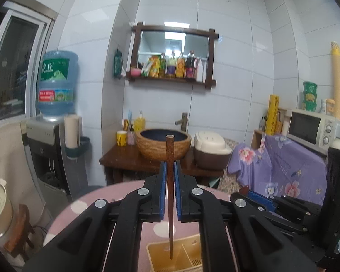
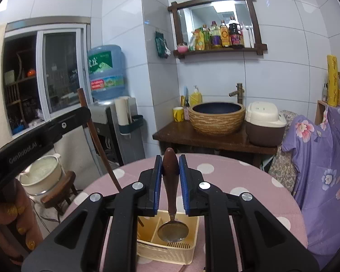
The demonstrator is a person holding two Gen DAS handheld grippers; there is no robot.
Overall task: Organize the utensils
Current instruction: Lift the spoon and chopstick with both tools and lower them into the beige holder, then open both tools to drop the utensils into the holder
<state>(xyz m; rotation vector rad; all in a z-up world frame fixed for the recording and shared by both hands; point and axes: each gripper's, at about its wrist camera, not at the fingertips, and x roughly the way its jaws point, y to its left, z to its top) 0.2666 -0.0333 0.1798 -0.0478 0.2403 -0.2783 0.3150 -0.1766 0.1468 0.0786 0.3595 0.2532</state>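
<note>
Left wrist view: a wooden chopstick (image 1: 170, 195) hangs thin end down, pinched between the nearly shut fingers (image 1: 163, 195) of the left gripper (image 1: 170, 170), its tip over the yellow utensil caddy (image 1: 154, 256) on the pink dotted table (image 1: 79, 206), apparently lined up for a drop. The right gripper (image 2: 170, 165) clamps a spoon (image 2: 172, 229) by its wooden handle, bowl dangling below the fingers over the caddy's right compartment.

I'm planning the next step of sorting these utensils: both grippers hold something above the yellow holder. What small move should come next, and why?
Probably lower the right gripper straight down. Its fingers clamp the spoon by the wooden handle, bowl hanging just above the divided holder, so a short descent should seat it. The left gripper holds a chopstick tip-down over the same holder and can follow.
</note>
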